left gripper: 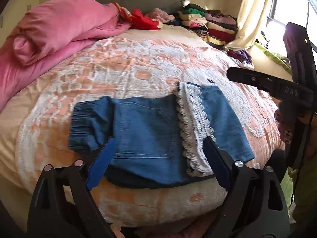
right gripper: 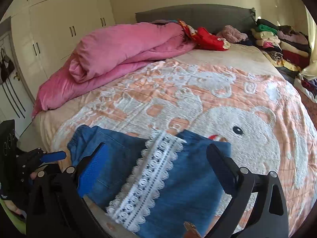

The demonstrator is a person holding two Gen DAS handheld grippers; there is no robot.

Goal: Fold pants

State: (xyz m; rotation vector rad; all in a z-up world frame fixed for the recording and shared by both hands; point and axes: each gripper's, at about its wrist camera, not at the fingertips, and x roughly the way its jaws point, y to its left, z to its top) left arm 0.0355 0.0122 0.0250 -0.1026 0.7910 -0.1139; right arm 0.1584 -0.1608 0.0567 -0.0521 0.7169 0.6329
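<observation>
Blue denim pants (left gripper: pixel 142 130) lie folded on the bed's peach and white blanket (left gripper: pixel 122 73), near its front edge. A white lace band (left gripper: pixel 194 127) runs across them. My left gripper (left gripper: pixel 159 140) hovers just above the pants, open, its blue-padded fingers (left gripper: pixel 103 162) spread wide with nothing gripped. In the right wrist view the same pants (right gripper: pixel 188 182) and lace (right gripper: pixel 152 178) lie under my right gripper (right gripper: pixel 157 148), also open and holding nothing. The left gripper's blue pad (right gripper: pixel 53 156) shows at that view's left edge.
A rolled pink duvet (right gripper: pixel 122 47) lies at the back left of the bed. A red garment (right gripper: pixel 210 37) and stacks of folded clothes (right gripper: pixel 281 41) sit by the grey headboard (right gripper: pixel 194 13). White wardrobes (right gripper: pixel 59 19) stand on the left, a curtain (left gripper: pixel 251 13) and window on the right.
</observation>
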